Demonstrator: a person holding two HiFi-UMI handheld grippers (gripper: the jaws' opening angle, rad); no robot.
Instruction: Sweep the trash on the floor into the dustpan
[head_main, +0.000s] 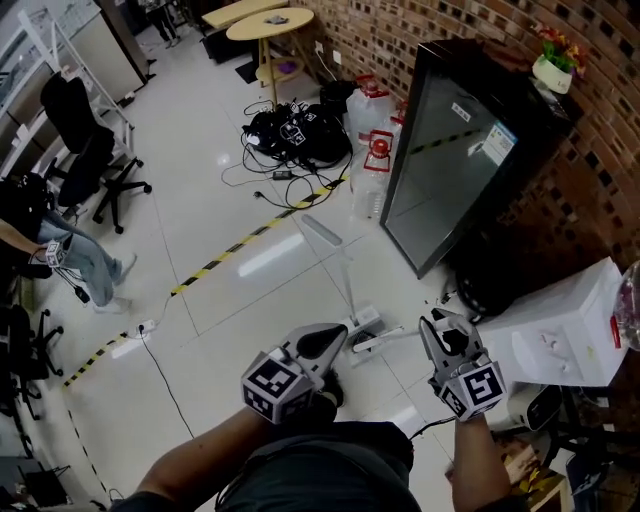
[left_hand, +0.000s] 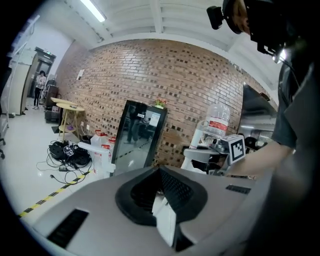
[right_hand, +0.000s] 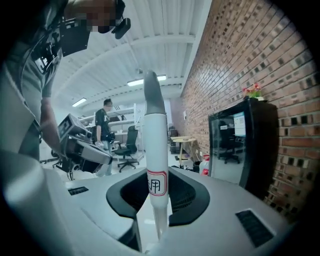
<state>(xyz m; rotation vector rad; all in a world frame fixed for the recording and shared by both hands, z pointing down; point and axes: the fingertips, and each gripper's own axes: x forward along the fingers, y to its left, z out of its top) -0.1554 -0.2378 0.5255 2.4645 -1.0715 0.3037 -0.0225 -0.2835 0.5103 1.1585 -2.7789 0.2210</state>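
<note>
My right gripper (head_main: 437, 328) (right_hand: 156, 200) is shut on a white handle (right_hand: 154, 145) with a grey tip and a red label; it rises straight out of the jaws. From the head view, a long white handle (head_main: 335, 265) with a grey end stands between the two grippers. My left gripper (head_main: 335, 342) (left_hand: 162, 200) is shut on a white bar (left_hand: 166, 220), most of it hidden by the jaws. A short white bar (head_main: 390, 338) spans between both grippers. I see no dustpan pan, bristles or trash.
A black glass-fronted cabinet (head_main: 450, 150) stands against the brick wall at right, with water jugs (head_main: 375, 150) and a cable pile (head_main: 295, 130) beyond. Yellow-black tape (head_main: 230, 250) crosses the floor. A white box (head_main: 565, 325) sits at right. Office chairs (head_main: 95, 150) and a person (head_main: 60, 250) are at left.
</note>
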